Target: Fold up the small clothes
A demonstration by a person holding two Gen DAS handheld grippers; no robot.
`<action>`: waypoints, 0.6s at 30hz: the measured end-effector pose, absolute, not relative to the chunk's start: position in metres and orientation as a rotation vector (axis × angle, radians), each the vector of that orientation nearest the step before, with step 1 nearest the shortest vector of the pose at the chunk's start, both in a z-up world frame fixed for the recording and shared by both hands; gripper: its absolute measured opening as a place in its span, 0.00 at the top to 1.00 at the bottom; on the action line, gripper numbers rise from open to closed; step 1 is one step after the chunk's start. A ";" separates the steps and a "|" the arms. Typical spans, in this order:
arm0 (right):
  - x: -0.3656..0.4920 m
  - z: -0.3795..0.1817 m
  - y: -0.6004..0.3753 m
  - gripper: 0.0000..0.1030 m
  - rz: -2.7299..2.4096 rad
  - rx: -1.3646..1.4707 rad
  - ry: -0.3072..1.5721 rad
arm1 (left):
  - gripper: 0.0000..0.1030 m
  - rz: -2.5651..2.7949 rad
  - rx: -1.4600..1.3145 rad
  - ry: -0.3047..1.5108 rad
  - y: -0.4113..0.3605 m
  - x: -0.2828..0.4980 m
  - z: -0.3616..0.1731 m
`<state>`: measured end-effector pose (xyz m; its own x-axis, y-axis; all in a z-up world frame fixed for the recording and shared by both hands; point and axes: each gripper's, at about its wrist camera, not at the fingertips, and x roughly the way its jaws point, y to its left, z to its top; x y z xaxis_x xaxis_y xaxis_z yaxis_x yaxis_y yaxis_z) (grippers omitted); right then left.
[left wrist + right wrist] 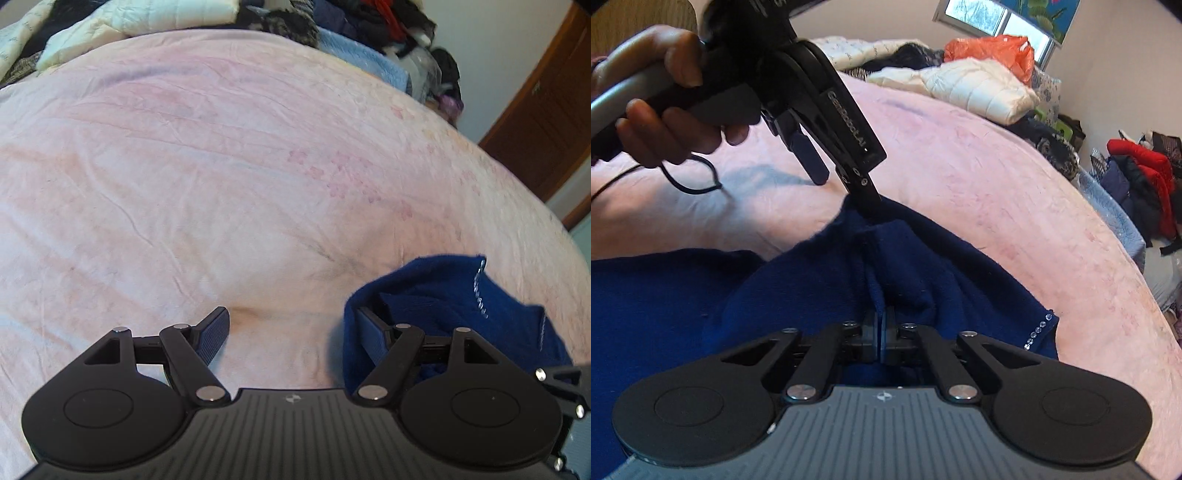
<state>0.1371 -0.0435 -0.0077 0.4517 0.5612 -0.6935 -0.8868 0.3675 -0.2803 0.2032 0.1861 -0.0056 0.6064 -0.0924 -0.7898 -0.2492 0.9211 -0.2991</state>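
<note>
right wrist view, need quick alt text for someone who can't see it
The right gripper, jaws shut, pinches a fold of a dark blue garment lying on a pink bedspread. Beyond it a hand holds the left gripper, jaws open, one finger tucked into the garment's far edge. Piled clothes line the far side of the bed.

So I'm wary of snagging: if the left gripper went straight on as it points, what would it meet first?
Probably the pink bedspread: only bare cover lies between the open left gripper's fingers. The blue garment drapes its right finger.
</note>
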 end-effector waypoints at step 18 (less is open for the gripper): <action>0.137 0.023 -0.125 0.39 0.589 -0.327 0.444 | 0.27 -0.092 -0.224 0.829 0.111 0.188 0.015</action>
